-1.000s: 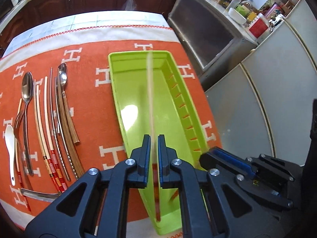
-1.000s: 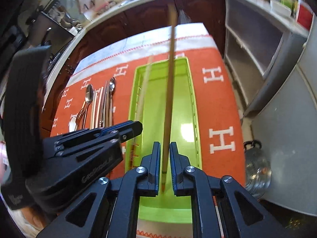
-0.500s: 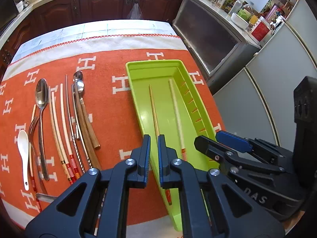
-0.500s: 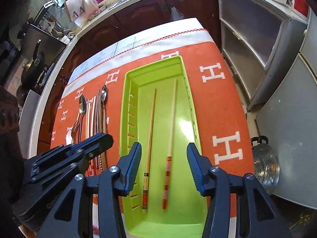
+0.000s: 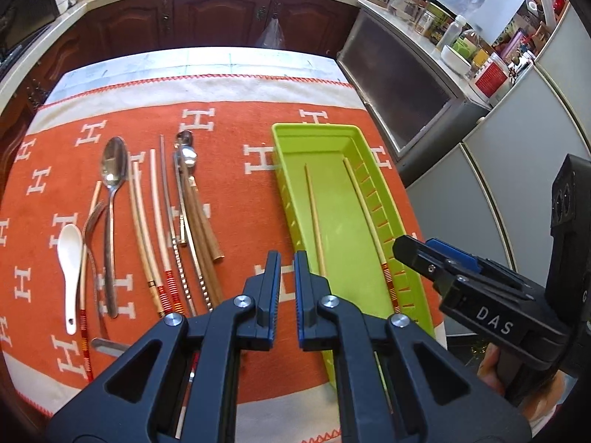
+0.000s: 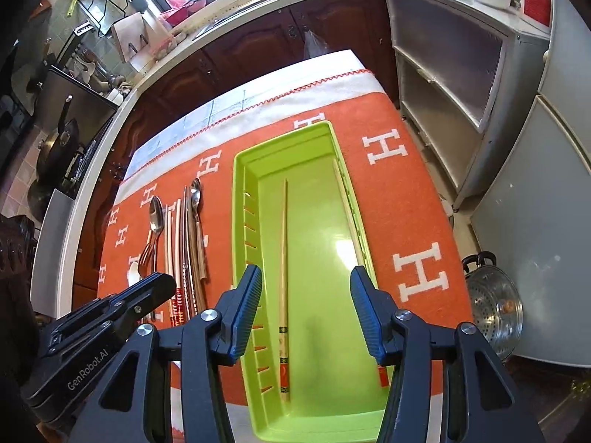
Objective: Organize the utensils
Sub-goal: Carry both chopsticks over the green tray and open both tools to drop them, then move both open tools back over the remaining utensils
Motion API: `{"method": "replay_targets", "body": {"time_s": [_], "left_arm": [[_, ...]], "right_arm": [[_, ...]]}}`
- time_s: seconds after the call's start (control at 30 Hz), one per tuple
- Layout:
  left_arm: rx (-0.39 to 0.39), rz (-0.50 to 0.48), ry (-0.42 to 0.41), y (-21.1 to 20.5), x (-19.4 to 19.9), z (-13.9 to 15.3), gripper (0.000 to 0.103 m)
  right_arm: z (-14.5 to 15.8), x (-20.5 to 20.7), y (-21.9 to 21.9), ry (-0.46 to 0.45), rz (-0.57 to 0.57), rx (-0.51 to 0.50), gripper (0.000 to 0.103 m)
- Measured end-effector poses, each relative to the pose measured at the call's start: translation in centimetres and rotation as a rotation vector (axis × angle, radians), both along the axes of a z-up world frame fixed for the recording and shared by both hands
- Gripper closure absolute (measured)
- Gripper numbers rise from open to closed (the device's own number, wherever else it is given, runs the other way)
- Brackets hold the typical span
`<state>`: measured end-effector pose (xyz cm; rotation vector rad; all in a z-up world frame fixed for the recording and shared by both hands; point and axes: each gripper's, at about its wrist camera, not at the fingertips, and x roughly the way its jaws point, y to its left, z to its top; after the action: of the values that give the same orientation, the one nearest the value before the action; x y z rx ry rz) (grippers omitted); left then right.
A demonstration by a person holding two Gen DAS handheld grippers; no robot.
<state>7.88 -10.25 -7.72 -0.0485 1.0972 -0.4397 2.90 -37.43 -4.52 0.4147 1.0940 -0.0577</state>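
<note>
A lime green tray [image 5: 284,155] [image 6: 240,188] lies lengthwise on the orange cloth. Two pale chopsticks lie inside it. One [image 5: 313,214] [image 6: 283,258] runs down the middle and the other [image 5: 364,214] [image 6: 347,206] rests against the right wall. My right gripper [image 6: 306,313] hovers over the tray's near end, its jaws opening wide and gripping nothing. My left gripper [image 5: 286,288] is shut and empty, above the cloth just left of the tray. Left of it lie loose utensils: metal spoons [image 5: 112,170], a fork, a white spoon [image 5: 70,254] and several chopsticks [image 5: 159,229].
The orange cloth [image 5: 229,199] covers a table whose far edge faces dark wooden cabinets. Grey cupboards [image 6: 461,92] stand close on the right. A steel steamer pot [image 6: 495,313] sits on the floor there. Each gripper shows at the edge of the other's view.
Both grippers held a chopstick upright over the tray; both chopsticks now lie in it. The right jaws have spread wide. The left gripper has shifted left, off the tray.
</note>
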Motion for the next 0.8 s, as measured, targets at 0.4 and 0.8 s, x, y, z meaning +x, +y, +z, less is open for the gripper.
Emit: {"method": "replay_targets", "body": {"time_s": [0.4,0.8], "left_arm": [[-0.004,0.057,-0.008,3.8,-1.2,1.7,0.100],[0.021,0.140,-0.070,9.1,-1.2,4.5,0.098]], "right_arm": [[3.1,-1.5,3.7,-0.017,0.093,-0.078,0.047],[9.1,-0.1,8.6,-0.093,0.205,-0.218,0.047]]}}
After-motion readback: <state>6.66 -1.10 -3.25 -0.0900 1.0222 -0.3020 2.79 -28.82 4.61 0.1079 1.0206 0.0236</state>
